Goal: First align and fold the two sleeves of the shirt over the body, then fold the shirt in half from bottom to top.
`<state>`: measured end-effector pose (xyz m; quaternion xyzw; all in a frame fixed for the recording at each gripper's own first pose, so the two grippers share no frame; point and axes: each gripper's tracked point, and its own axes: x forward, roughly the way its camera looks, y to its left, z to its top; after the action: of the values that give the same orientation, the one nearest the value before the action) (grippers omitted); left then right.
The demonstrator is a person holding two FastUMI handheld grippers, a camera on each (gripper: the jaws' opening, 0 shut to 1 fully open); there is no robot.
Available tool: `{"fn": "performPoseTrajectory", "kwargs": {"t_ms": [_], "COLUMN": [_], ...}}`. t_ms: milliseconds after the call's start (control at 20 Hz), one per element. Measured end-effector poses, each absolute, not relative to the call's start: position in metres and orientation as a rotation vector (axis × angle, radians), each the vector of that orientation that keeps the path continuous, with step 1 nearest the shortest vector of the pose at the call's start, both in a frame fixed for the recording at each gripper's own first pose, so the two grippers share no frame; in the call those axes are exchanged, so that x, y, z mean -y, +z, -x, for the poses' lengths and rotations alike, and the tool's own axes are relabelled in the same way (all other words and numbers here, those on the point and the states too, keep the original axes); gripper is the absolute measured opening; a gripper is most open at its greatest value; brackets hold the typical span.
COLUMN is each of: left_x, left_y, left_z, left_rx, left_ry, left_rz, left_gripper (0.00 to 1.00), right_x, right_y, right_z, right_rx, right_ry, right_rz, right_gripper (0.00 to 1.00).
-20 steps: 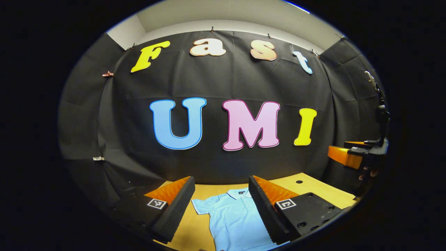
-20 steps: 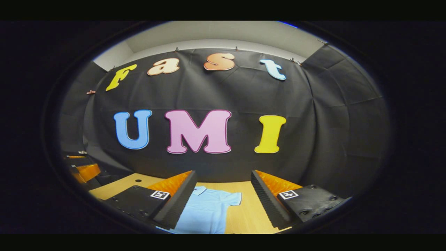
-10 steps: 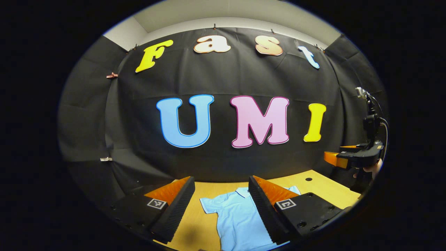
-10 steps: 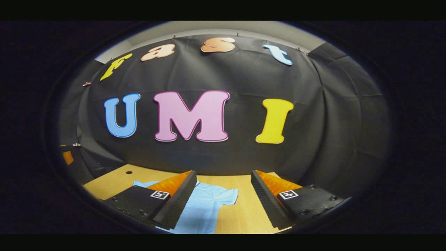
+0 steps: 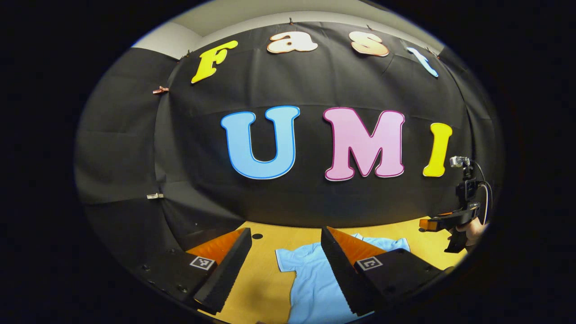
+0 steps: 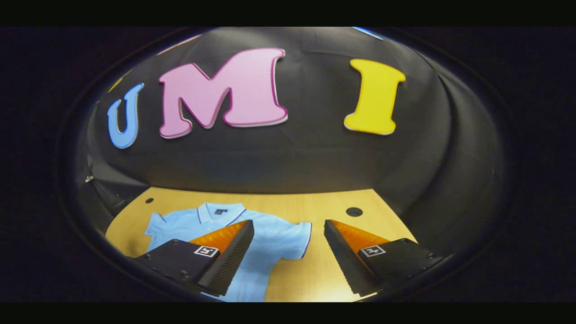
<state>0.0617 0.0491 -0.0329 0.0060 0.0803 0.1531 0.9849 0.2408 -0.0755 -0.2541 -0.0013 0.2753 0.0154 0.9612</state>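
On the table [image 6: 315,198], shirt [image 6: 270,243] lies unfolded.

We see a pale wooden counter [image 6: 288,198] with round dark holes [image 6: 354,211] in its top, one near the far right corner and a smaller one [image 6: 149,200] at the far left. Behind it hangs the booth's black cloth wall [image 5: 315,198], pinned with small clips [image 5: 155,195], and above that we make out a strip of pale wall [image 5: 252,13].

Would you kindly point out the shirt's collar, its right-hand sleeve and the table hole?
collar [image 6: 219,210], right gripper view, its middle
sleeve [image 6: 294,234], right gripper view, near cuff
table hole [image 6: 354,211], right gripper view, centre
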Motion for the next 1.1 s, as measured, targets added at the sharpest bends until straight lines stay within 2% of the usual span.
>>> {"fn": "performPoseTrajectory", "kwargs": {"t_ms": [150, 200, 250, 500, 600, 650, 900, 950, 1050, 1100], "left_x": [-0.05, -0.048, -0.047, -0.034, -0.029, -0.027, -0.017, -0.015, -0.013, -0.011], "left_y": [-0.045, -0.048, -0.052, -0.064, -0.068, -0.069, -0.073, -0.074, -0.075, -0.075], "left_z": [-0.064, -0.066, -0.068, -0.083, -0.089, -0.091, -0.1, -0.099, -0.098, -0.098], "left_rx": [-0.2, -0.21, -0.219, -0.26, -0.27, -0.273, -0.278, -0.279, -0.281, -0.282], "left_ry": [0.338, 0.341, 0.343, 0.328, 0.321, 0.318, 0.307, 0.307, 0.308, 0.308], "left_rz": [-0.026, -0.026, -0.028, -0.036, -0.039, -0.036, -0.028, -0.03, -0.032, -0.03], "left_gripper": [0.98, 0.98, 0.98, 0.98, 0.96, 0.97, 0.97, 0.97, 0.97, 0.98], "right_x": [0.087, 0.089, 0.093, 0.098, 0.1, 0.102, 0.096, 0.094, 0.088, 0.087], "right_y": [-0.306, -0.324, -0.339, -0.403, -0.42, -0.428, -0.435, -0.437, -0.437, -0.435], "right_z": [-0.257, -0.261, -0.265, -0.278, -0.278, -0.277, -0.278, -0.276, -0.276, -0.278], "right_rx": [-0.657, -0.699, -0.733, -0.859, -0.892, -0.909, -0.906, -0.912, -0.906, -0.896], "right_ry": [0.017, 0.016, 0.008, -0.028, -0.039, -0.043, -0.008, 0.003, 0.016, 0.02], "right_rz": [0.014, 0.013, 0.016, -0.006, -0.02, -0.018, -0.005, -0.005, -0.012, -0.008], "right_gripper": [0.98, 0.95, 0.98, 0.98, 0.94, 0.84, 0.79, 0.72, 0.35, 0.24]}}
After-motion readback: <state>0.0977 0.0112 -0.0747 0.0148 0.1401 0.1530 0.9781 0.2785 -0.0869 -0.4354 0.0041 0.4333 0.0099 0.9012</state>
